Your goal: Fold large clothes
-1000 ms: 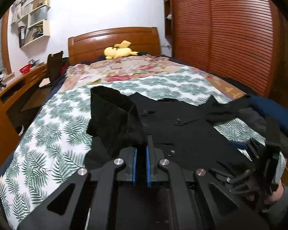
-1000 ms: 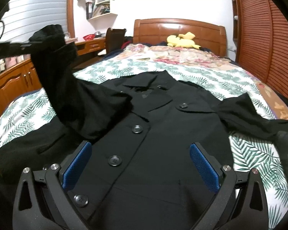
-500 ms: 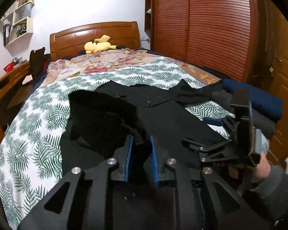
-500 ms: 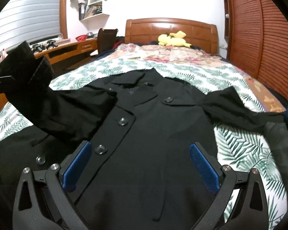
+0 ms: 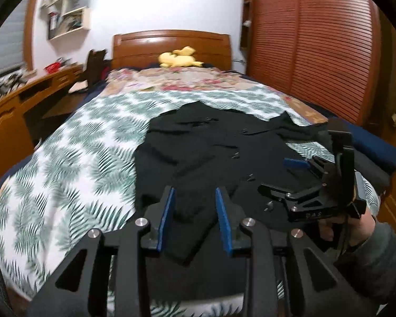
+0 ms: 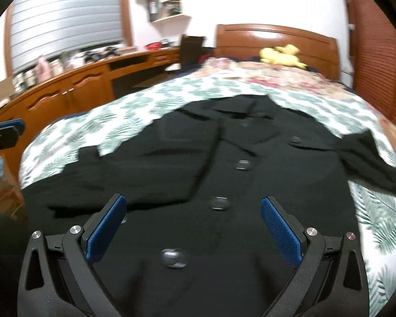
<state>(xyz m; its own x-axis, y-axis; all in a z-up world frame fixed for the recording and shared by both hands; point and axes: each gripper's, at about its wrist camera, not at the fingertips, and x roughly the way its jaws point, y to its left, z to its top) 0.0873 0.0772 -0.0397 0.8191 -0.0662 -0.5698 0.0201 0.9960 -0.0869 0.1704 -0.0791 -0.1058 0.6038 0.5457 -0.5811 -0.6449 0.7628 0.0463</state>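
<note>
The right claw (image 5: 298, 182) body reads "UAS".

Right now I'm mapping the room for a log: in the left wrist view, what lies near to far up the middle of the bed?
left gripper → black coat → fern-print bedspread → floral quilt → yellow plush toy → wooden headboard

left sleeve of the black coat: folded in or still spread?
Folded in. The sleeve lies across the black coat front; left tongs open around its cuff.
</note>
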